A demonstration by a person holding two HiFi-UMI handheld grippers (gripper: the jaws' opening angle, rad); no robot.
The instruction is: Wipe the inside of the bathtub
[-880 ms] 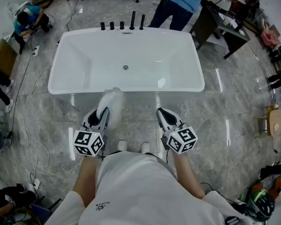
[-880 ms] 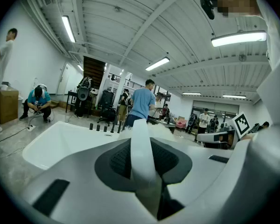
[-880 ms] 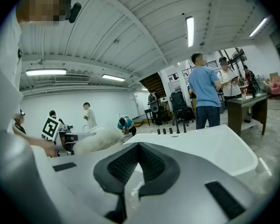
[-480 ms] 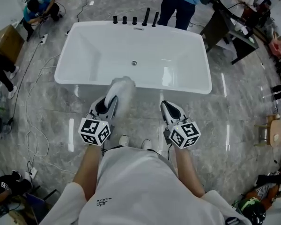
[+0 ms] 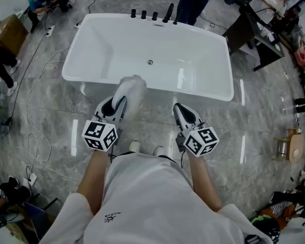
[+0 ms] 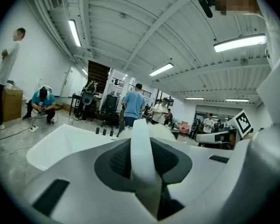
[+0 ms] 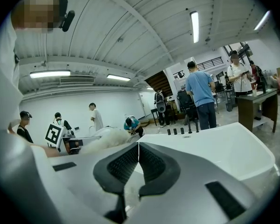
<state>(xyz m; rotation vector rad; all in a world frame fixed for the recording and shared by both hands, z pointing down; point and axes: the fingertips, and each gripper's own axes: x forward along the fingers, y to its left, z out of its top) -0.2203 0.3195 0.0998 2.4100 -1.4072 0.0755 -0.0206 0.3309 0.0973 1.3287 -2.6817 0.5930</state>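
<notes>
Left gripper point(image 5: 115, 107): forearm extended, jaws clamped on duster point(image 5: 131, 88) handle, fluffy head at bathtub point(image 5: 195, 92) near rim. Right gripper point(image 5: 180, 111): alongside, jaws closed, empty.

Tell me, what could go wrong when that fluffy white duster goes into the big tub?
The left gripper pinches the duster only by its thin handle, so hard rubbing on the bathtub might twist it loose. The drain lies far from the near rim, so reaching it may mean leaning a long way over. The black taps on the far rim could get knocked.
</notes>
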